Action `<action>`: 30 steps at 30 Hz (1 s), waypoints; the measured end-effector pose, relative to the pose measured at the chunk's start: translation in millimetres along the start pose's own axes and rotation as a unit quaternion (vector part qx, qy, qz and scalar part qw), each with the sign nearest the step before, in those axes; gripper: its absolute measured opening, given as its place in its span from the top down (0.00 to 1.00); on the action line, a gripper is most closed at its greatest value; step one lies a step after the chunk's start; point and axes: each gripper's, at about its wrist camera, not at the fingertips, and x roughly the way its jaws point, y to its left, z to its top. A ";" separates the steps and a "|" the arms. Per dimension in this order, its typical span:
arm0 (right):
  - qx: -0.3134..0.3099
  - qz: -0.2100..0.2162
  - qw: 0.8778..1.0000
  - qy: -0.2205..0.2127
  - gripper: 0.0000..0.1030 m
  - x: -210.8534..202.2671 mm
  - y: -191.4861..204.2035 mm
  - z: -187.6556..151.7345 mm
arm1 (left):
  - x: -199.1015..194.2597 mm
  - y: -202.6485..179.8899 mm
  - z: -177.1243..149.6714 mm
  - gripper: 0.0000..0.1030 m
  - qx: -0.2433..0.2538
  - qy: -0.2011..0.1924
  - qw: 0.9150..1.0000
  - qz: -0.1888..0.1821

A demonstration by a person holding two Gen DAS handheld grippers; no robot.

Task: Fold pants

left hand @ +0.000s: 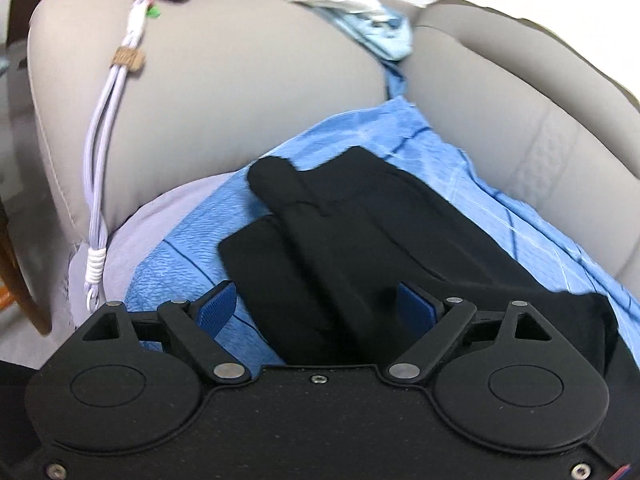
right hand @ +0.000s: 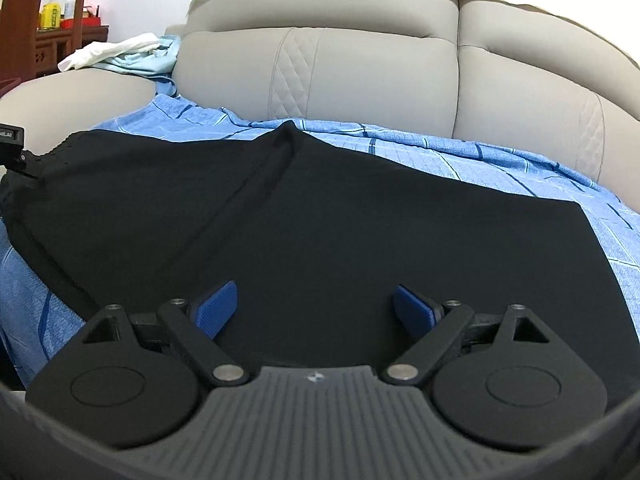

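Note:
Black pants (right hand: 320,208) lie spread on a blue checked sheet (right hand: 500,168) over a beige sofa seat. In the left wrist view the pants (left hand: 360,232) show a rolled fold running away from the camera. My left gripper (left hand: 316,308) is open, its blue pads apart, just above the near end of the pants. My right gripper (right hand: 314,306) is open and empty, low over the flat black cloth. The other gripper's edge shows at the far left of the right wrist view (right hand: 12,148) by the pants' waistband.
The beige sofa armrest (left hand: 220,92) and backrest (right hand: 360,68) border the sheet. White and light blue clothes (left hand: 352,12) are piled on the armrest. A white cable (left hand: 100,184) hangs over the armrest. A wooden cabinet with bottles (right hand: 60,20) stands at far left.

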 end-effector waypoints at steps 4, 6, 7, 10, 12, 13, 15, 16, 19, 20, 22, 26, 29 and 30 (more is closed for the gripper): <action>-0.004 0.002 1.000 0.001 0.09 -1.7 0.5 -2.6 | 9.9 10.1 0.3 0.16 -0.033 0.014 0.999 0.005; -0.003 0.001 1.000 0.001 0.08 -1.3 0.1 -2.2 | 9.6 8.1 -1.9 0.21 -0.026 0.009 1.000 0.002; -0.002 0.000 1.000 0.002 0.08 -1.1 0.2 -2.2 | 9.6 6.8 -2.3 0.29 -0.016 0.009 1.000 -0.003; -0.001 -0.001 1.000 0.001 0.07 -1.1 0.0 -2.6 | 14.6 2.4 1.6 0.31 -0.013 0.005 1.000 -0.006; -0.001 0.000 1.000 0.001 0.07 -1.2 0.1 -2.6 | 17.3 5.1 4.9 0.33 -0.032 0.004 0.999 -0.012; -0.001 -0.001 1.000 0.002 0.07 -1.2 0.1 -2.6 | 17.6 7.7 6.0 0.36 -0.046 0.003 0.999 -0.014; -0.001 -0.001 1.000 0.001 0.07 -1.0 -0.1 -2.7 | 12.8 13.4 5.6 0.49 -0.078 -0.004 0.997 -0.012; 0.000 -0.001 1.000 0.001 0.07 -0.9 -0.5 -3.0 | 9.1 15.5 3.8 0.52 -0.087 -0.011 0.996 -0.013; 0.000 -0.001 1.000 0.000 0.07 -0.4 -1.6 -3.6 | 5.0 20.0 -4.5 0.51 -0.094 -0.010 0.995 -0.023; 0.000 -0.001 1.000 0.000 0.07 -0.2 -2.0 -3.7 | 6.2 22.4 -6.2 0.49 -0.096 -0.013 0.995 -0.024; -0.001 -0.001 1.000 0.000 0.06 -0.2 -2.1 -3.9 | 11.3 24.5 -2.7 0.41 -0.106 -0.018 0.994 -0.028; 0.000 -0.002 1.000 0.000 0.06 0.3 -1.3 -3.8 | 26.2 17.2 10.2 0.30 -0.101 -0.013 0.994 -0.032; 0.001 -0.001 1.000 -0.001 0.06 -0.3 -2.0 -4.2 | 31.5 13.5 13.5 0.55 -0.103 -0.020 0.994 -0.013; 0.001 -0.001 1.000 0.000 0.06 -0.3 -2.1 -4.0 | 30.2 14.5 13.6 0.70 -0.111 -0.025 0.993 -0.015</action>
